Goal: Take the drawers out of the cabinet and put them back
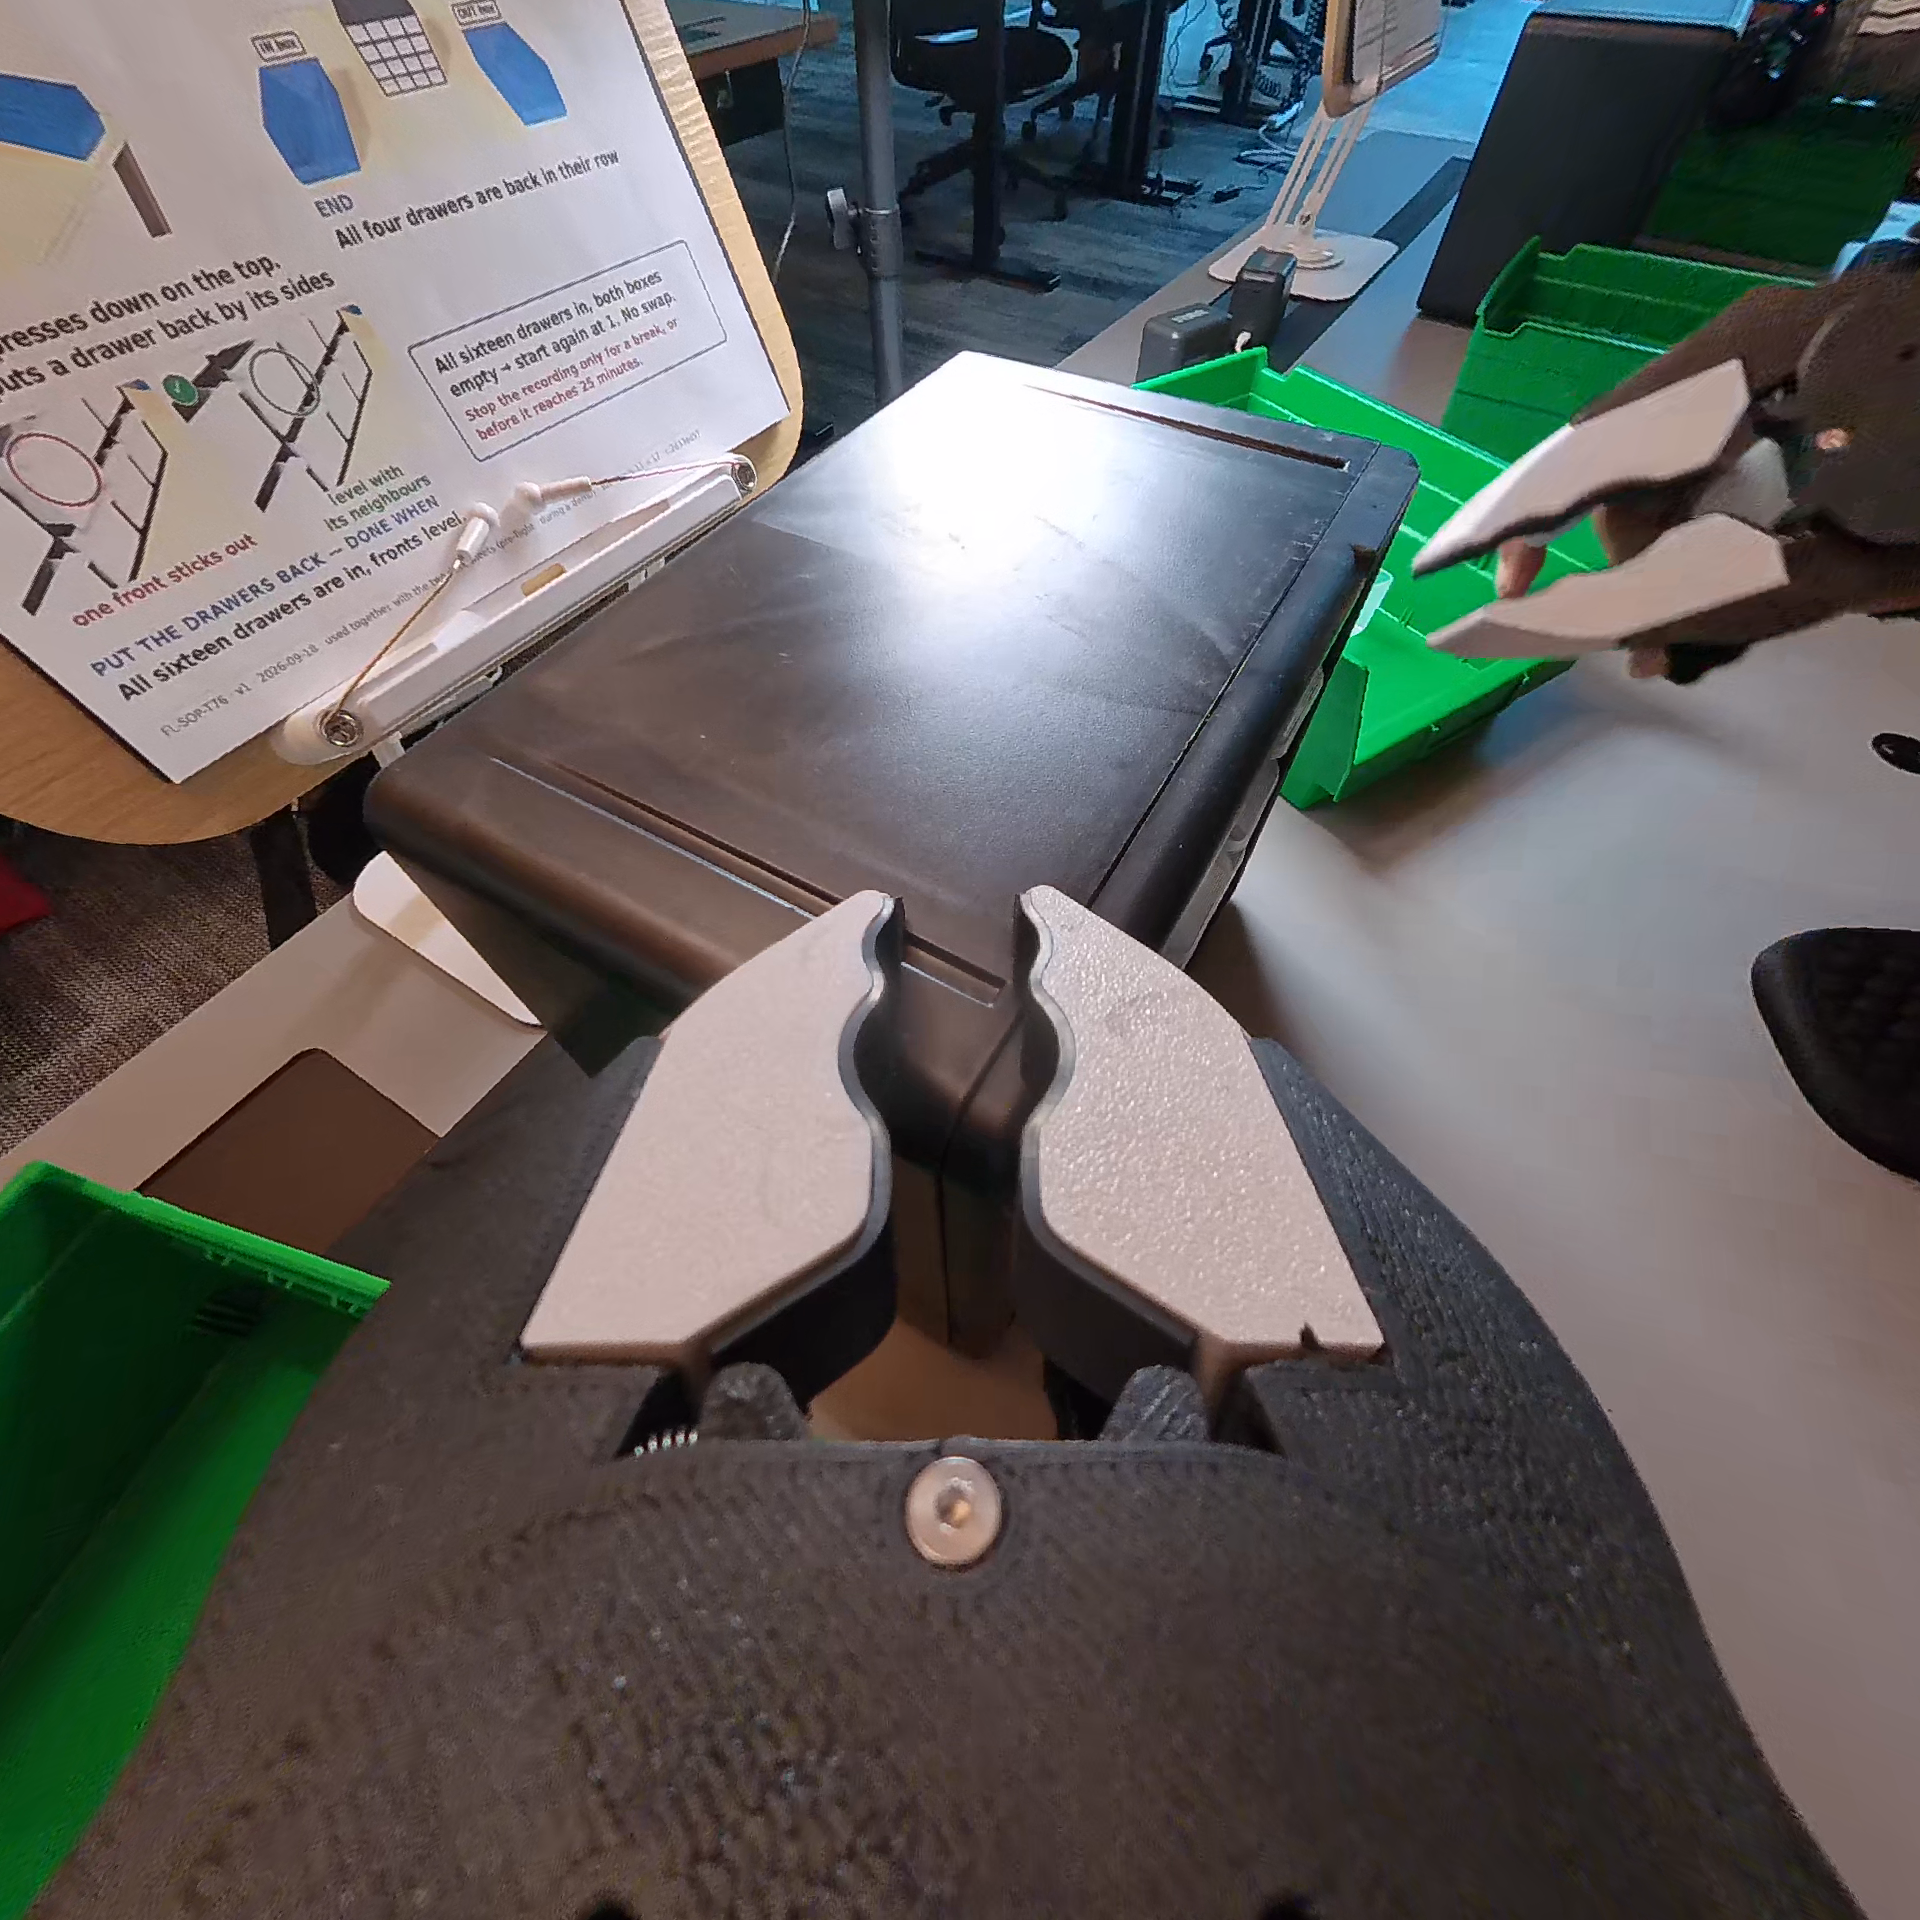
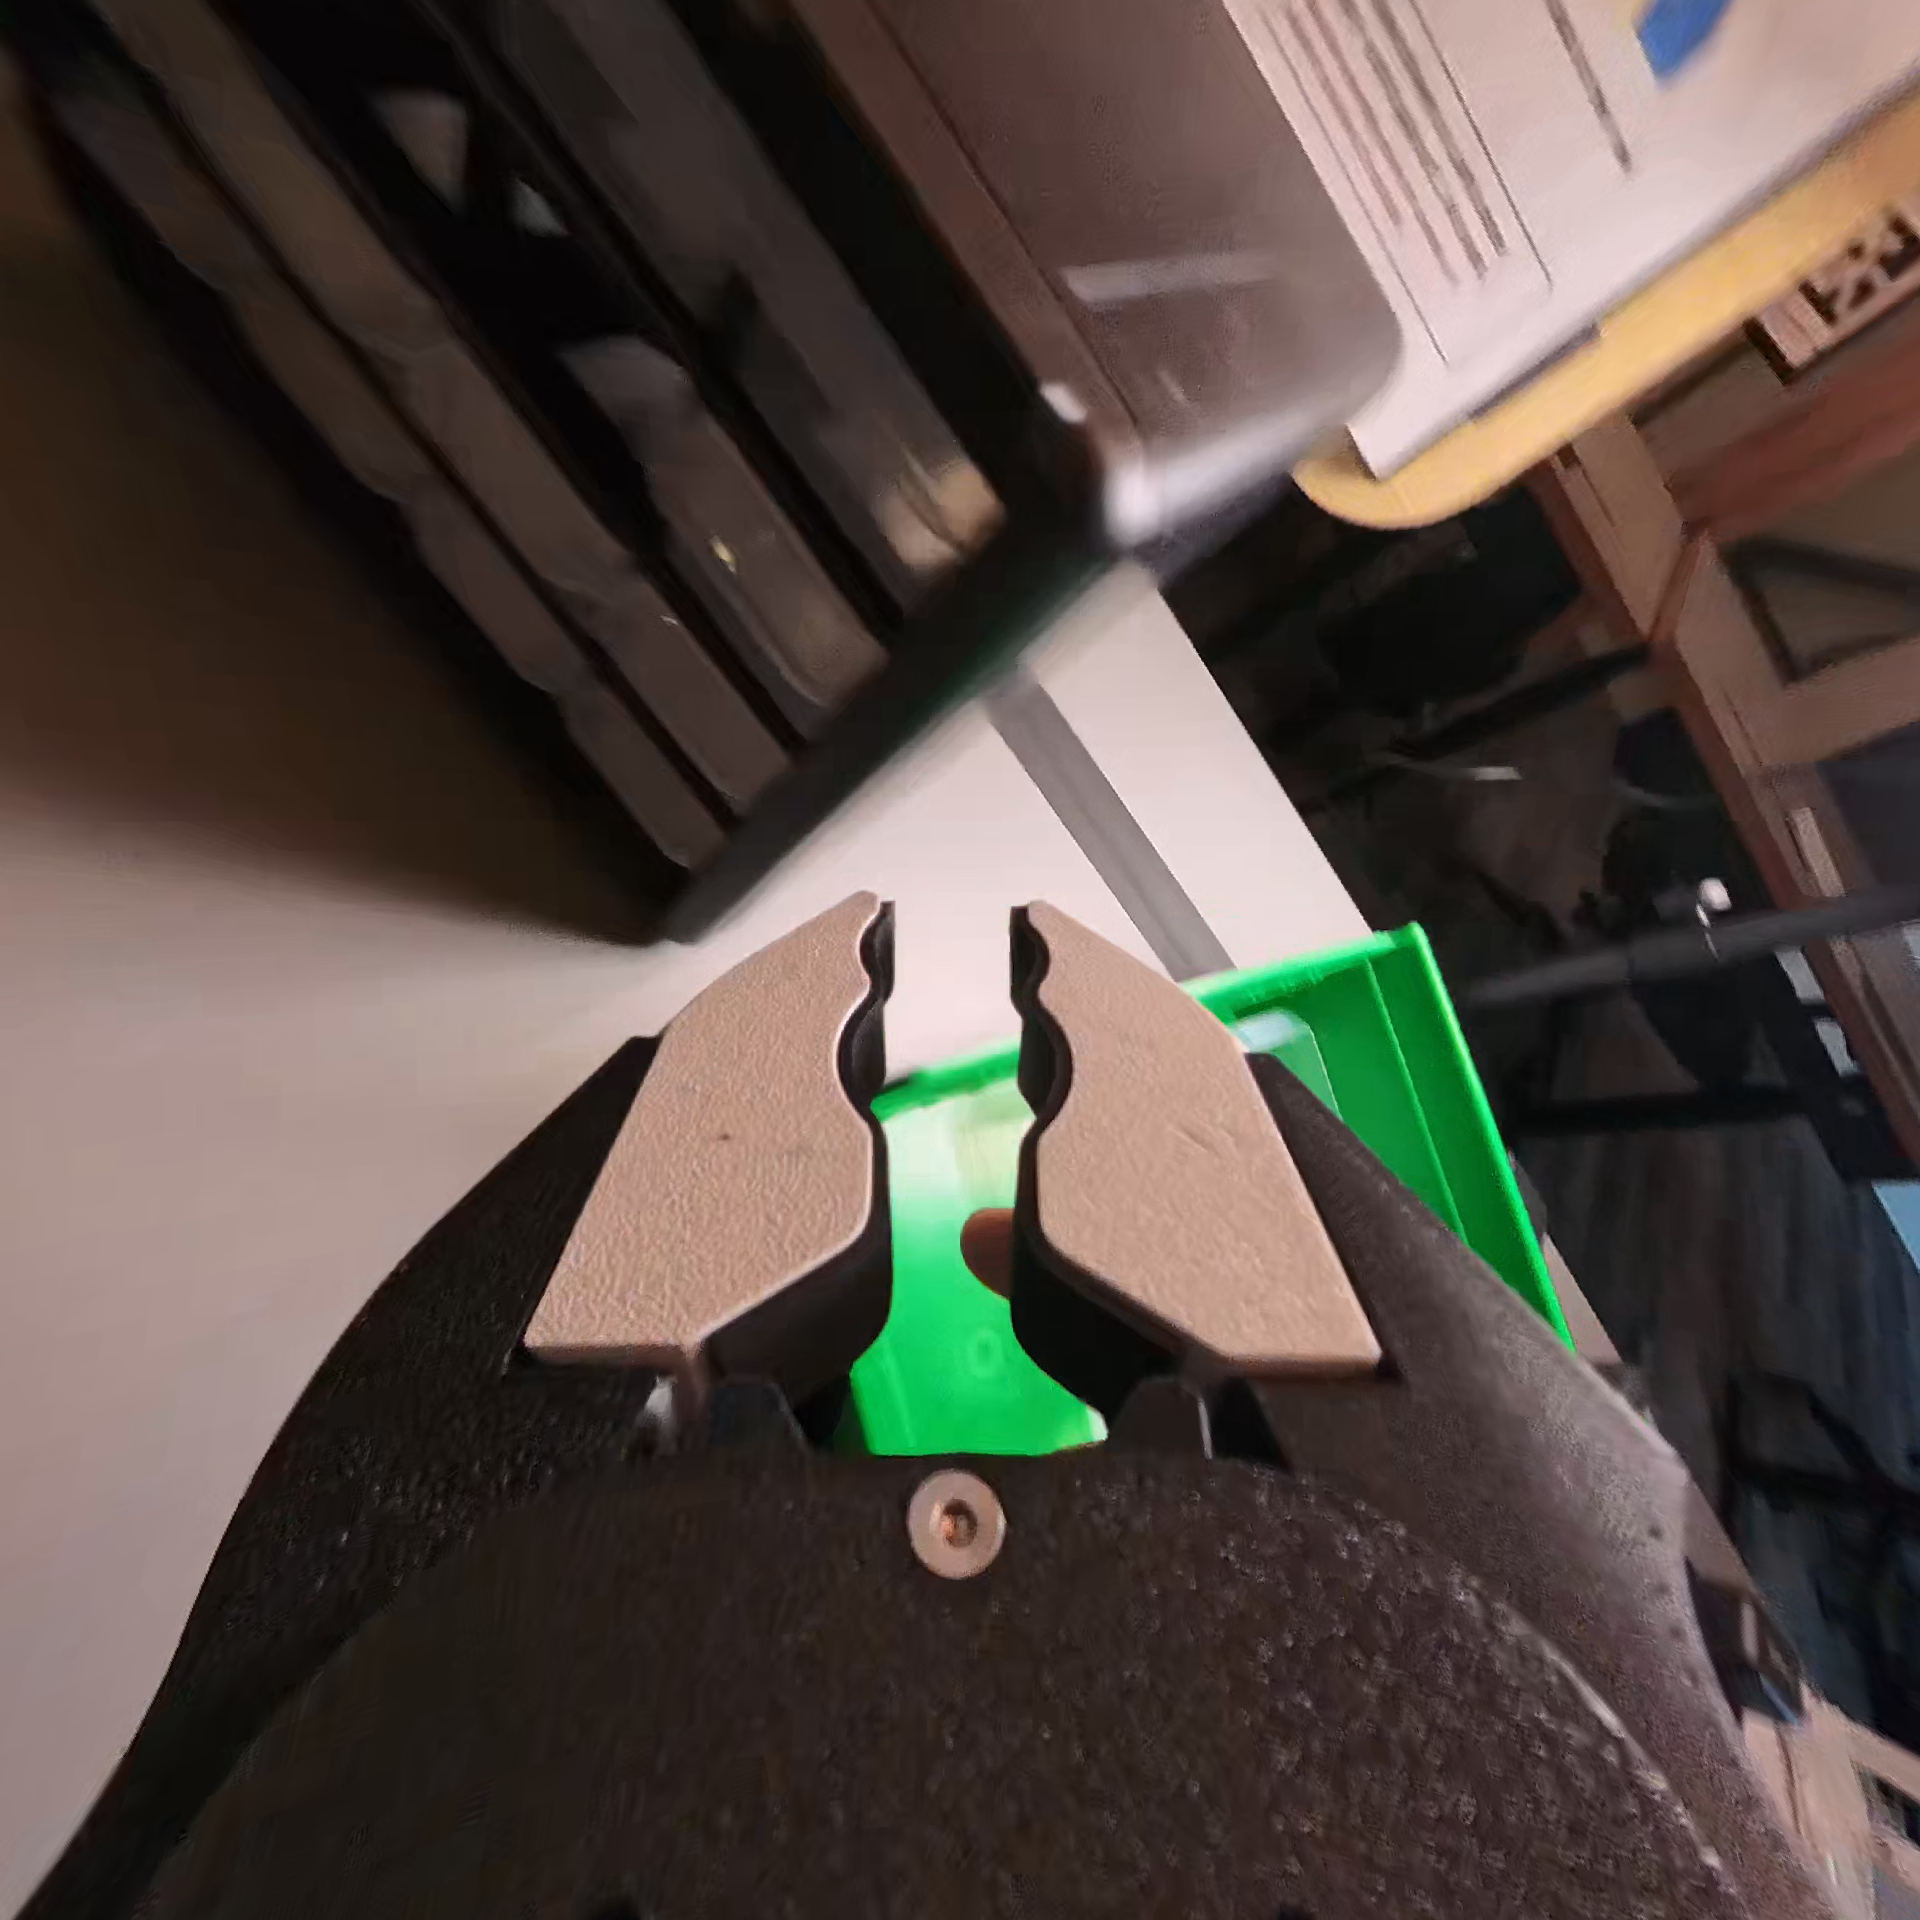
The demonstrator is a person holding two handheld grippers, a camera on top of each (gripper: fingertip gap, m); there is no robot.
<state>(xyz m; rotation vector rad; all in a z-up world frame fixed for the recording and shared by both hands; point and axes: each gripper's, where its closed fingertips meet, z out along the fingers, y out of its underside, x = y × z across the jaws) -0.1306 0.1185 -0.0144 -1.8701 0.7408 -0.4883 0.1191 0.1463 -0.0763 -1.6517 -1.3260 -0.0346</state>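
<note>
The black cabinet (image 1: 935, 644) stands on the table, and the left wrist view shows it from above. My left gripper (image 1: 956, 914) is open and empty, with its fingertips over the near corner of the cabinet top. I cannot tell whether it touches the top. My right gripper (image 1: 1432, 603) is open and empty, in the air to the right of the cabinet. The right wrist view is tilted and blurred. In it the right gripper (image 2: 948, 920) is in front of the cabinet's front (image 2: 831, 727). That front holds grey translucent drawers (image 2: 665, 665) and some dark slots.
A green bin (image 1: 1382, 675) sits just right of the cabinet, with more green bins (image 1: 1621, 312) behind it. Another green bin (image 1: 104, 1455) is at the lower left and also shows in the right wrist view (image 2: 1413, 1081). An instruction sheet on a stand (image 1: 364, 364) rises behind the cabinet. A black chair seat (image 1: 1849, 1039) is beyond the table's right edge.
</note>
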